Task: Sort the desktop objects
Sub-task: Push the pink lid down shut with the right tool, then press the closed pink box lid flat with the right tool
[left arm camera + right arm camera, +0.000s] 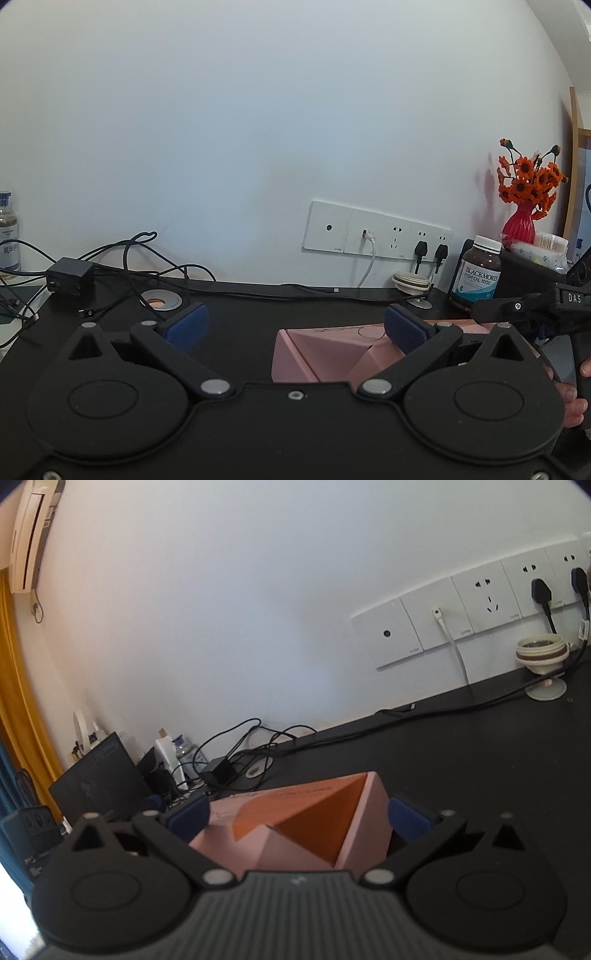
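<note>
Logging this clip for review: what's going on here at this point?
A person holds two claws over a black desk. The right claw has its blue pads on either side of an open pink cardboard box; whether they grip is unclear. The left claw is open and empty beside that box, near the wall.

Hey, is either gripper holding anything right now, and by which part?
The right gripper straddles the pink cardboard box across its side walls; whether it grips cannot be told. The left gripper is open, holding nothing.

Home desk (258, 317) — wall sockets (376, 232), flower vase (519, 225) (fish-oil bottle (478, 273)).
</note>
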Demonstrator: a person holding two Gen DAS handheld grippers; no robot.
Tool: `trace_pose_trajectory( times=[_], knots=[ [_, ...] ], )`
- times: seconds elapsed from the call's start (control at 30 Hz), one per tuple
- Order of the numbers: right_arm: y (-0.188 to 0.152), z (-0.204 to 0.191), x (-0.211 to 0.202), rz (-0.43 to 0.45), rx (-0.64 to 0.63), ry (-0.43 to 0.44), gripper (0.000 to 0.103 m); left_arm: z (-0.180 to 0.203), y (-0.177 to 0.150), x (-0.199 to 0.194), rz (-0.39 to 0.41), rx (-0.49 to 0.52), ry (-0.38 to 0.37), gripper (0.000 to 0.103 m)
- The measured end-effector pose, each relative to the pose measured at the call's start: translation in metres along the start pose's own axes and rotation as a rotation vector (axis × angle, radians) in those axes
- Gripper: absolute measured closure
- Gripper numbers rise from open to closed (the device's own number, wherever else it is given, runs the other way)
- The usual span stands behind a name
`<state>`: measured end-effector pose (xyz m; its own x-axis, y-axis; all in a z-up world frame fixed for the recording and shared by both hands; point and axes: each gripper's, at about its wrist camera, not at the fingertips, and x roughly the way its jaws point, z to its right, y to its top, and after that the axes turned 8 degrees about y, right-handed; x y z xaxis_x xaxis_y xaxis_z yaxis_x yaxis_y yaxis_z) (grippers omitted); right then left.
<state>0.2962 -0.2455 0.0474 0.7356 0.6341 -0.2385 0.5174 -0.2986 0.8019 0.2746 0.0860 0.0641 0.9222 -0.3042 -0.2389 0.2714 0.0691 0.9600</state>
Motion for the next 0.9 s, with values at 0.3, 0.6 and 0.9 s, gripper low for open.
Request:
trace_pose_trajectory(
  times=[0.3, 0.6, 0.9],
  knots=[
    [-0.002, -0.002, 0.004, -0.024, -0.014, -0.023, 0.001, 0.004, -0.003, 0.005, -0.022, 0.038, 0.014, 0.0],
    [-0.005, -0.006, 0.01, -0.063, -0.052, -0.053, 0.001, 0.011, -0.007, 0.008, -0.037, 0.095, 0.023, 0.0],
    [-0.007, -0.006, 0.015, -0.093, -0.075, -0.106, 0.001, 0.02, -0.012, 0.012, -0.051, 0.166, 0.042, 0.0]
  ],
)
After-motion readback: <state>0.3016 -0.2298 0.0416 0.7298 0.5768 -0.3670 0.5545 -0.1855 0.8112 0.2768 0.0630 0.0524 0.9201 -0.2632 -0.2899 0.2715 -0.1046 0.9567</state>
